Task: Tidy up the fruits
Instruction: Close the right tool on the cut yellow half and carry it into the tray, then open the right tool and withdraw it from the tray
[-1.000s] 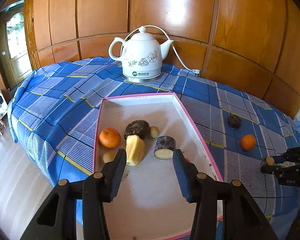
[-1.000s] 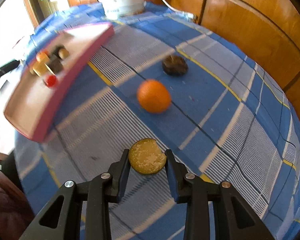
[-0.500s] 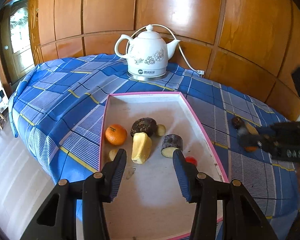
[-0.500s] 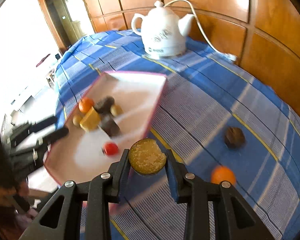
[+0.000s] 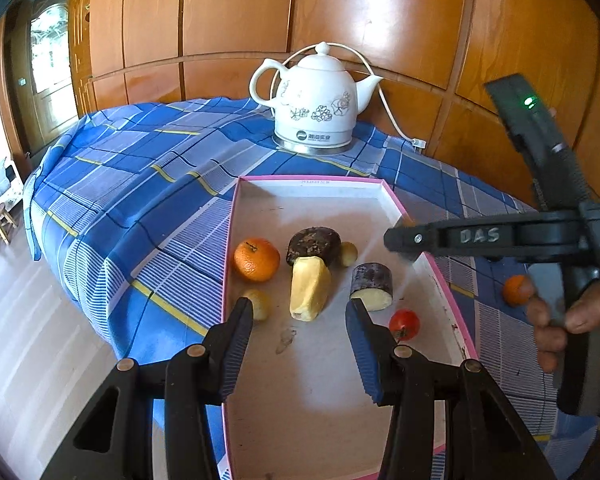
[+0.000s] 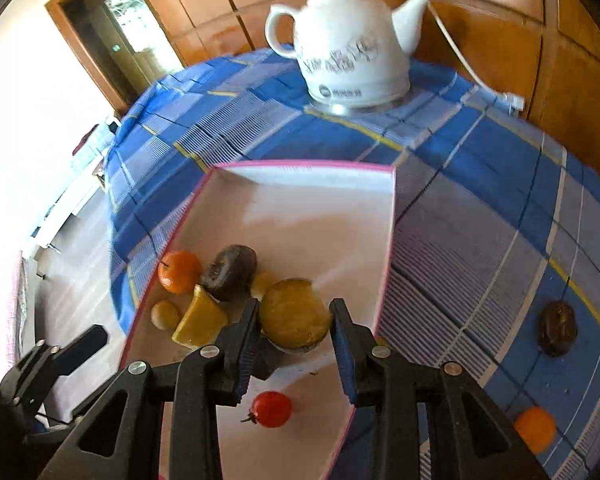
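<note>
My right gripper is shut on a round cut fruit piece with a yellow face and dark rind, held over the right part of the pink-rimmed tray. In the tray lie an orange, a dark fruit, a yellow wedge, a dark-skinned cut chunk, a red tomato and two small yellow balls. My left gripper hangs open over the tray's near half with nothing between its fingers. The right gripper reaches in over the tray's right rim.
A white kettle with a cord stands behind the tray on the blue checked cloth. An orange and a dark fruit lie on the cloth right of the tray. A hand holds the right gripper. Wooden panels close the back.
The right gripper has carried the cut piece from the cloth on the right, leftward, to above the tray. The left gripper has stayed over the tray, still open.
</note>
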A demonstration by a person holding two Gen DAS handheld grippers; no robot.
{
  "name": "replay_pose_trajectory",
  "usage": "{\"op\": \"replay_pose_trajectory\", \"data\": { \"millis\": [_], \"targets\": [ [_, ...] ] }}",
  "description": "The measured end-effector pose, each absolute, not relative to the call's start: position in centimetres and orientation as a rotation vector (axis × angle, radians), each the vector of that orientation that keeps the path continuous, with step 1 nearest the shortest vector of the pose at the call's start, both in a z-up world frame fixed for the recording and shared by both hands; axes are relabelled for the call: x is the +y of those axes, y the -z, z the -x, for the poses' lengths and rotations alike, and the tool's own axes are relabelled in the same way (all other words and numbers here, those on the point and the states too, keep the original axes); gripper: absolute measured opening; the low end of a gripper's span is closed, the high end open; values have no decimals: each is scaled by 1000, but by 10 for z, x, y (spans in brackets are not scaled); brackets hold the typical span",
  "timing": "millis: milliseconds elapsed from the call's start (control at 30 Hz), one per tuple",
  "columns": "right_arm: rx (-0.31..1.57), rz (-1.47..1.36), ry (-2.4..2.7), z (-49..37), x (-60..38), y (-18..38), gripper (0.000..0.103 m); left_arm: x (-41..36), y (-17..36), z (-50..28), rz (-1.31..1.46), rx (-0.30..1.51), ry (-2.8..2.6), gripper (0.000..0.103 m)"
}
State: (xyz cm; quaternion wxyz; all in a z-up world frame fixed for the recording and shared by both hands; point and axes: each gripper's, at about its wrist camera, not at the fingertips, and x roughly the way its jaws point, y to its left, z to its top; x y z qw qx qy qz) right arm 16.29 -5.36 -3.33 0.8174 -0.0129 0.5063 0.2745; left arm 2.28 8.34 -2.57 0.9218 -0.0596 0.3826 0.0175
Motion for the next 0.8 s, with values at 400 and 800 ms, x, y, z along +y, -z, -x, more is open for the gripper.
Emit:
{"op": "replay_pose_trajectory", "data": {
  "millis": [400, 800],
  "targets": [
    [1016, 4, -559, -137, -81, 21, 38, 77, 21, -22, 111, 776, -26, 49],
    [976, -3, -487, -114, -138, 9, 38, 64, 15, -19, 82, 769, -2, 49]
  ]
}}
